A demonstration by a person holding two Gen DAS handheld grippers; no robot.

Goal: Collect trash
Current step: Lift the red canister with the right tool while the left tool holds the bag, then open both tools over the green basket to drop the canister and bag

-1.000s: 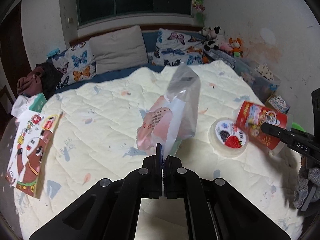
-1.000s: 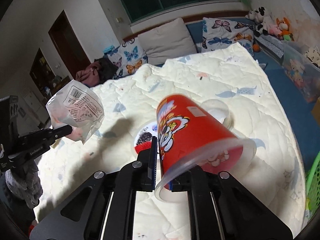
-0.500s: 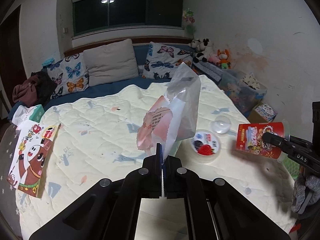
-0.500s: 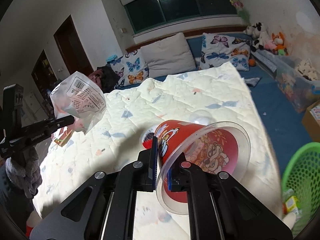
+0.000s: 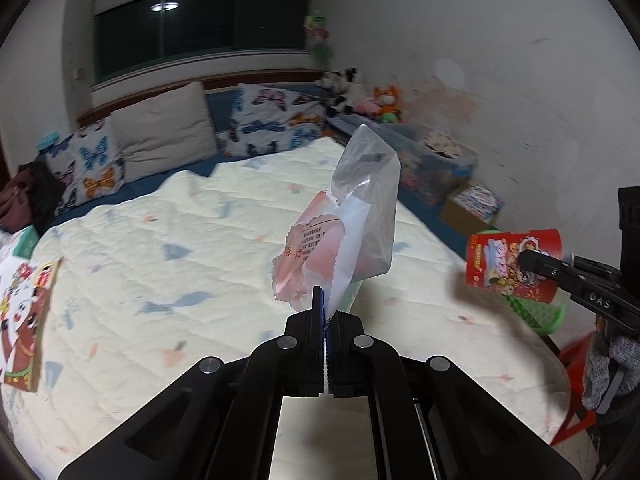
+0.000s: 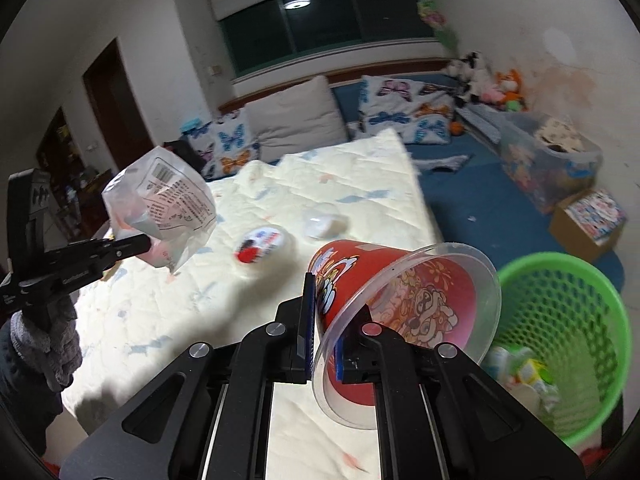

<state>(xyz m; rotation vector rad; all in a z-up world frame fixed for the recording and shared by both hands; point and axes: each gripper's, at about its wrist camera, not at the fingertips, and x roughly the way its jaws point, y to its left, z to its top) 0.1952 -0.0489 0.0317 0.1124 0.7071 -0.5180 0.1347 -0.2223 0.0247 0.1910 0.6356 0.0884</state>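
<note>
Right gripper [image 6: 322, 344], jaws clamped on the rim of a red snack cup [image 6: 404, 312], carries it beside the green basket [image 6: 576, 344]; left gripper [image 5: 325, 322], closed on a plastic wrapper [image 5: 344, 232], holds it over the bed [image 5: 160, 280]. Step: transport. Next: position each above the basket, then release.

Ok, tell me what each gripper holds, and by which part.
Left gripper pinches the plastic snack bag by its bottom edge; right gripper clamps the red cup by its rim.
</note>
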